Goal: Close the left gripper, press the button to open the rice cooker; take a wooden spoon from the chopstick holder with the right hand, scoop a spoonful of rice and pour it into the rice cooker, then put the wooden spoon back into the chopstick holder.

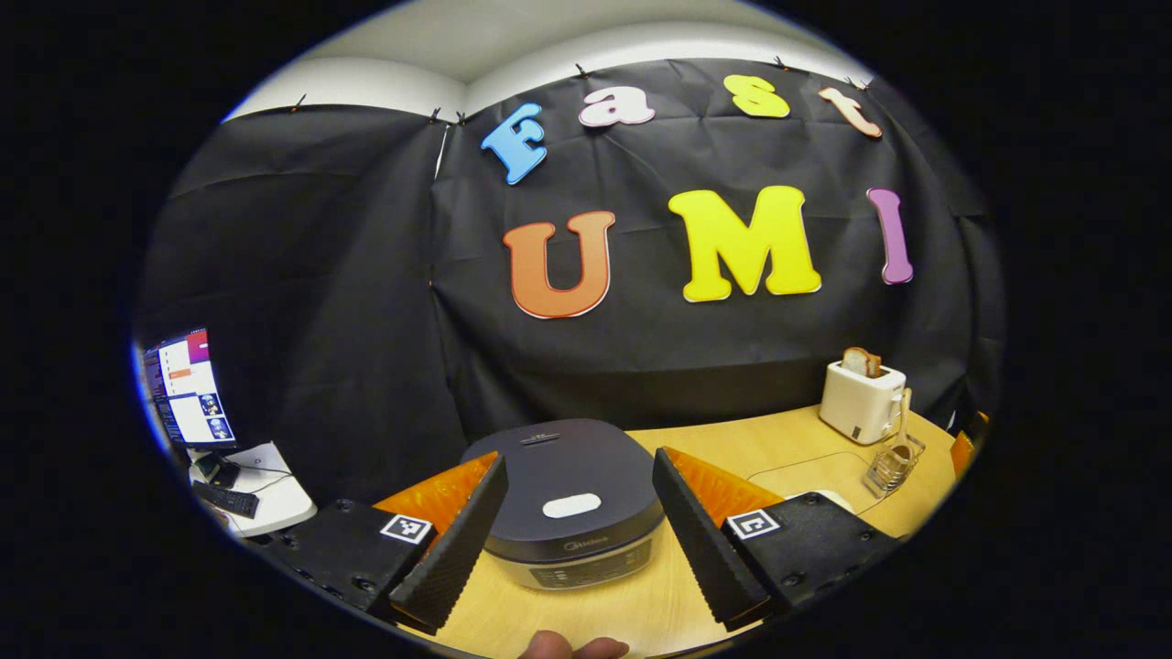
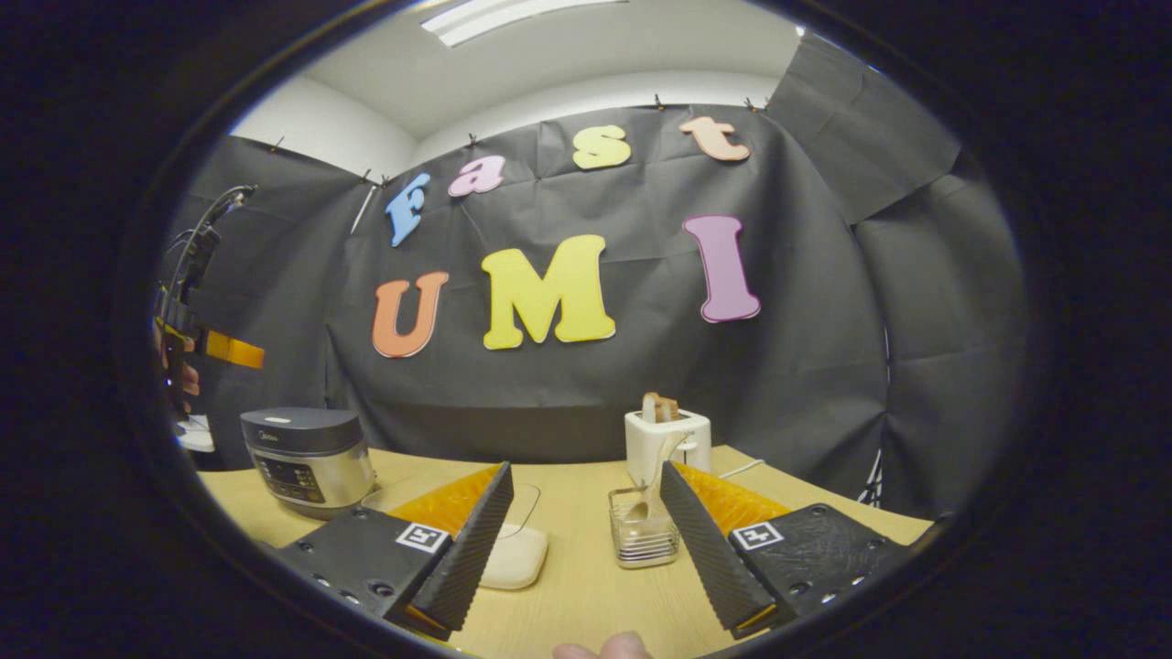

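Rice cooker [image 1: 572, 513] sits lid down on table [image 1: 732, 448], framed between spread fingers of left gripper [image 1: 579, 535]; we judge it lined up over oval lid button [image 1: 571, 505], jaws not yet closed for press. Right gripper [image 2: 586, 540], jaws also spread and gripping nothing, faces chopstick holder [image 2: 644, 535], wooden spoon [image 2: 652, 485] leaning upright inside, handle reachable. Toaster [image 2: 667, 444] stands just behind holder. We see pale dish [image 2: 513, 558] near right gripper, contents unclear.
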The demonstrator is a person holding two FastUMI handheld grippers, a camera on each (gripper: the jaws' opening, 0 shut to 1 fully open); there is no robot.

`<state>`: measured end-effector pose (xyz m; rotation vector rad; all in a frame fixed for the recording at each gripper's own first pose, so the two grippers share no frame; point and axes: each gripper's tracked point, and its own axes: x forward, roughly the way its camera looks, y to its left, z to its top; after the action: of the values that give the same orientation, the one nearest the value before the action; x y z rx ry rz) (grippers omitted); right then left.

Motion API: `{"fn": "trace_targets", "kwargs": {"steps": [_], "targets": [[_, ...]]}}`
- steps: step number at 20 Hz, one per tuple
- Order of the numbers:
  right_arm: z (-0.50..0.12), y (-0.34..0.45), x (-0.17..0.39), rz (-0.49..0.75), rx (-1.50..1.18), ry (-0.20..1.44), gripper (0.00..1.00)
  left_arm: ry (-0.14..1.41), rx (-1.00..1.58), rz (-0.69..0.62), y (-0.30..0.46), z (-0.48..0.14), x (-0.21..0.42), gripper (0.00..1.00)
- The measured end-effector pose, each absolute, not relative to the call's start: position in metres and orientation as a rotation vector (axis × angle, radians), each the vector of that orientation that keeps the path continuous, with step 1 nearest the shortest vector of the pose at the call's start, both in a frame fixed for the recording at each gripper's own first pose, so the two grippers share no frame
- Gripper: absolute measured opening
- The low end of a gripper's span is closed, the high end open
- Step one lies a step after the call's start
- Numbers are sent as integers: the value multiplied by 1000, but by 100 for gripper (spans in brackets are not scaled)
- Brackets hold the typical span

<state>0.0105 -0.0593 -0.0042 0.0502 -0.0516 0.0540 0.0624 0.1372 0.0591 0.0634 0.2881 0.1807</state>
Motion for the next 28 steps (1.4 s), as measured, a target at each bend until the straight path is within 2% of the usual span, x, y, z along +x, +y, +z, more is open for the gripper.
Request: {"fn": "trace_targets", "kwargs": {"steps": [3,6,7,10,12,13,14,17,18,19,21,22,23,24,25,26,28], "targets": [[-8,-64,15,57,59,-45,94,400,26,172,147,59,78,100],[-12,-68,19,60,71,-42,96,487,31,159,150,61,95,95],[-15,-68,20,65,76,-33,93,523,21,153,150,58,99,92],[-23,-73,24,66,89,-15,96,636,-45,163,155,47,105,81],[-25,-75,25,64,93,-12,96,724,-74,195,161,30,107,73],[-25,-77,25,62,93,-12,94,777,-84,207,163,20,105,73],[-25,-77,26,63,94,-12,94,823,-98,214,162,9,101,67],[-32,-78,31,76,109,6,93,879,-97,240,170,-5,101,58],[-35,-78,31,78,109,13,96,894,-100,243,169,-7,100,59],[-36,-79,33,76,105,16,93,907,-101,249,169,-10,100,42],[-38,-81,33,74,106,15,96,944,-112,261,169,-16,95,25],[-38,-80,35,75,111,16,96,966,-125,265,166,-20,92,25],[-39,-81,36,75,114,19,94,996,-146,270,163,-25,89,13],[-42,-81,36,76,114,20,96,1024,-176,259,156,-28,85,8],[-42,-81,37,76,112,22,93,1045,-197,245,150,-32,85,5],[-44,-82,37,76,111,24,96,1049,-195,250,151,-33,84,3],[-47,-84,40,75,115,29,94,1054,-186,257,153,-35,85,3]]}}
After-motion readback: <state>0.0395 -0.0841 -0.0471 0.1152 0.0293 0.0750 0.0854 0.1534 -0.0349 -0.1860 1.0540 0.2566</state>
